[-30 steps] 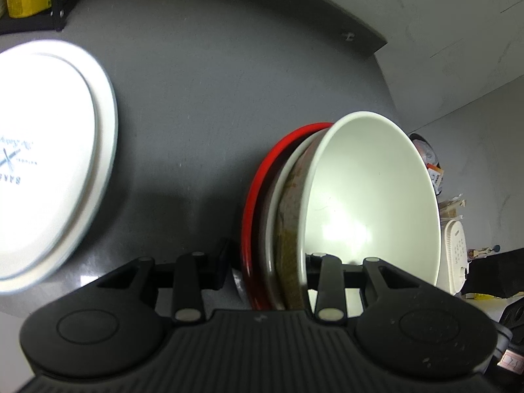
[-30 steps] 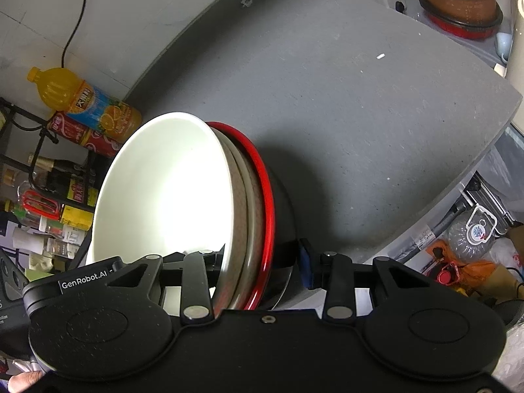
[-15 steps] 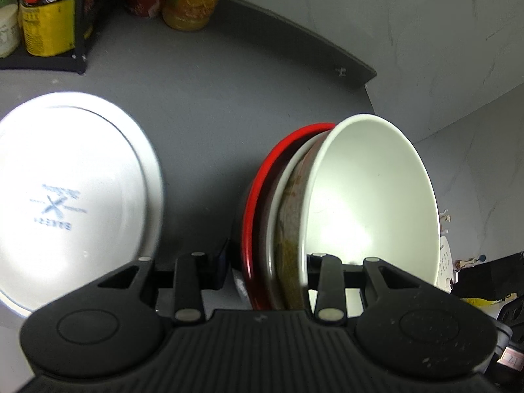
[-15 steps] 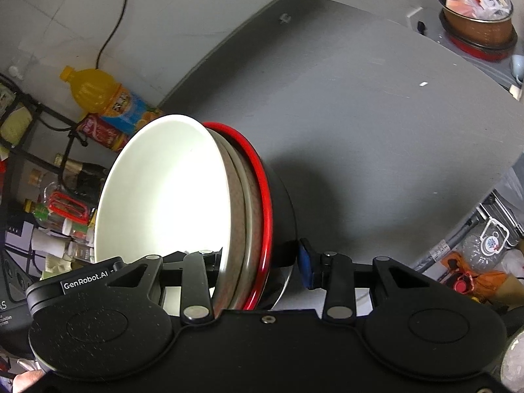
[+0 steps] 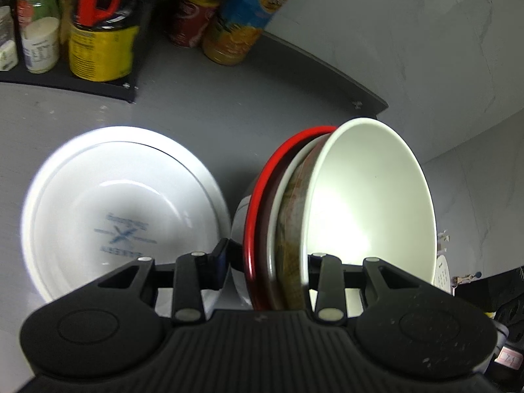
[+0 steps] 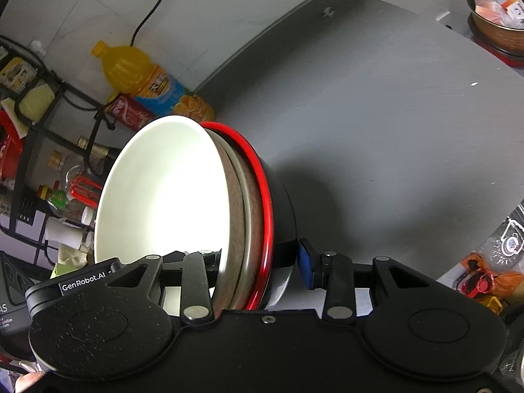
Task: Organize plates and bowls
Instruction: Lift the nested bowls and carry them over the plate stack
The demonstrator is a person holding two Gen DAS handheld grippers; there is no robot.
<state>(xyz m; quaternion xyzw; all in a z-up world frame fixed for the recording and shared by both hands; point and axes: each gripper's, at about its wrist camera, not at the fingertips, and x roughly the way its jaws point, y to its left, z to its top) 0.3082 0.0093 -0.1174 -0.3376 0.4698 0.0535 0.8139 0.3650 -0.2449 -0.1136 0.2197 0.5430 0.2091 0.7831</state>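
A nested stack of bowls (image 5: 370,203), white innermost, a brown-patterned one and a red-rimmed black one outside, is held on edge above the grey counter (image 5: 203,111). My left gripper (image 5: 267,262) is shut on one side of the stack's rim. My right gripper (image 6: 258,262) is shut on the opposite side, and the stack (image 6: 163,196) also fills that view. A stack of white plates (image 5: 111,216) with a blue logo lies on the counter, just left of the held bowls.
A black rack (image 5: 75,78) with jars and bottles stands at the counter's back left. An orange juice bottle (image 6: 147,78) and a red can (image 6: 131,114) stand by the wall. A copper bowl of packets (image 6: 497,19) sits at the far right.
Both grippers have carried the bowl stack toward the back of the counter. The white plates came fully into view, close beside the bowls; the rack and bottles look nearer.
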